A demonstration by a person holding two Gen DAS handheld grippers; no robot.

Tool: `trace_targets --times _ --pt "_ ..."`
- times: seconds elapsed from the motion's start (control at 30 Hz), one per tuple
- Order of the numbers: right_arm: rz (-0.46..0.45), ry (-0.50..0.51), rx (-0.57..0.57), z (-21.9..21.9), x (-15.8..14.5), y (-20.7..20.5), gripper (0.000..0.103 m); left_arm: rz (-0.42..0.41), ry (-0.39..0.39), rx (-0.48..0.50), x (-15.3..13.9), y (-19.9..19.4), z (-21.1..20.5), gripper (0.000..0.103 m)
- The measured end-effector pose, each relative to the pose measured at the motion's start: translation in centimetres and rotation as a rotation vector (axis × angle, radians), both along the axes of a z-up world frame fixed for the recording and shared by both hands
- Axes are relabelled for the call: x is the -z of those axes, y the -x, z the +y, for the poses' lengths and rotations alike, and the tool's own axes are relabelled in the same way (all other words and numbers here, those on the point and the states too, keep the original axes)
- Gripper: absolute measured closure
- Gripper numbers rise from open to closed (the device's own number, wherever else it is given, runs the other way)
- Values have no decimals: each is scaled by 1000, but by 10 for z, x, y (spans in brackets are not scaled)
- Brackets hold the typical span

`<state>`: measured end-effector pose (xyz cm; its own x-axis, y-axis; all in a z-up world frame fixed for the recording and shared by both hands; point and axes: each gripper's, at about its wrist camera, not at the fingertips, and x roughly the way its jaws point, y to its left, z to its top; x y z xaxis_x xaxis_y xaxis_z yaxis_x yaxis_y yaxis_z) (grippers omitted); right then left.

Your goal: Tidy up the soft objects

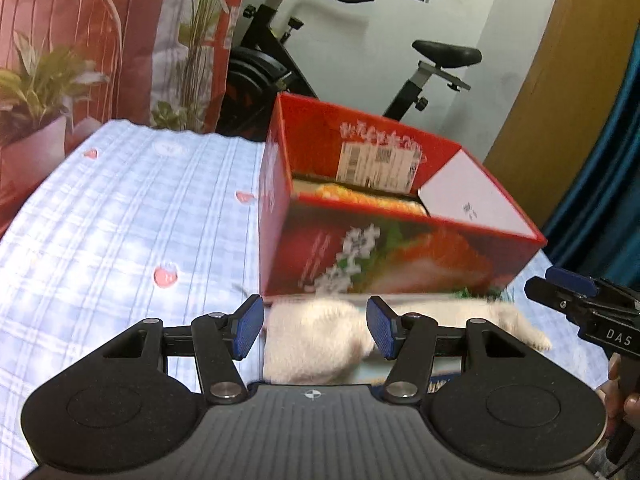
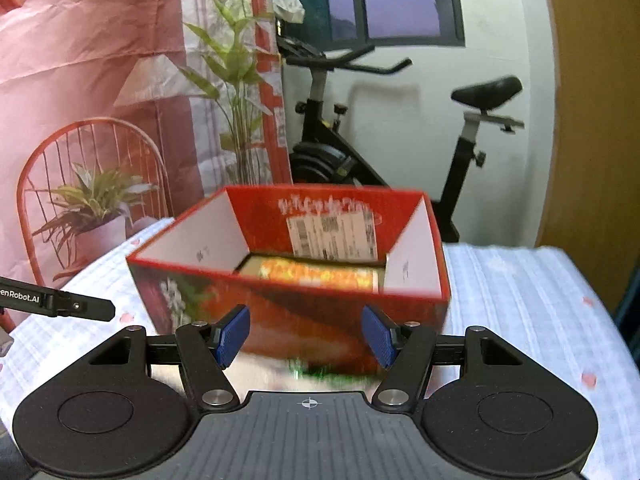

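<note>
Red cardboard fills the middle of both views: an open box (image 1: 400,256) printed with fruit and white lettering stands on a blue-and-white checked cloth (image 1: 120,216), with a shipping label stuck on its far inner wall and something yellow-orange lying blurred on its floor. In the left wrist view, a white fluffy soft thing (image 1: 320,340) lies on the cloth just in front of the box, low in the centre of the frame, partly behind the blue pads. The left gripper (image 1: 315,328) hangs over it with its jaws spread and nothing pinched between them. The right gripper (image 2: 306,336) shows in its own view at lower centre, its jaws likewise spread and empty, facing the near wall of the box. At the right edge of the left view the right gripper appears again, with fingers (image 1: 634,404) of a hand around its handle. An exercise bike (image 2: 400,120) stands behind, upper right.
</note>
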<state>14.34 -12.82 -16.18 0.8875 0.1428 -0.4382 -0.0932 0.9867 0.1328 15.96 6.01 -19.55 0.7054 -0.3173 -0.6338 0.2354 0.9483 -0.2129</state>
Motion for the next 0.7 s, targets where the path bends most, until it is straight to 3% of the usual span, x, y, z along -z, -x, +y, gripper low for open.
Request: trace_targets --times 0.1,0.27,0.47,0.7 --pt "29 2 5 1 15 9 44 11 11 14 12 8 -2 43" --pt "47 6 3 8 34 21 44 2 -37 31 27 17 -8 36" --pt "64 77 -16 20 47 26 44 9 -90 47 36 16 -16 36" --pt "90 90 -17 19 52 20 44 -1 -142 39 42 10 -25 36"
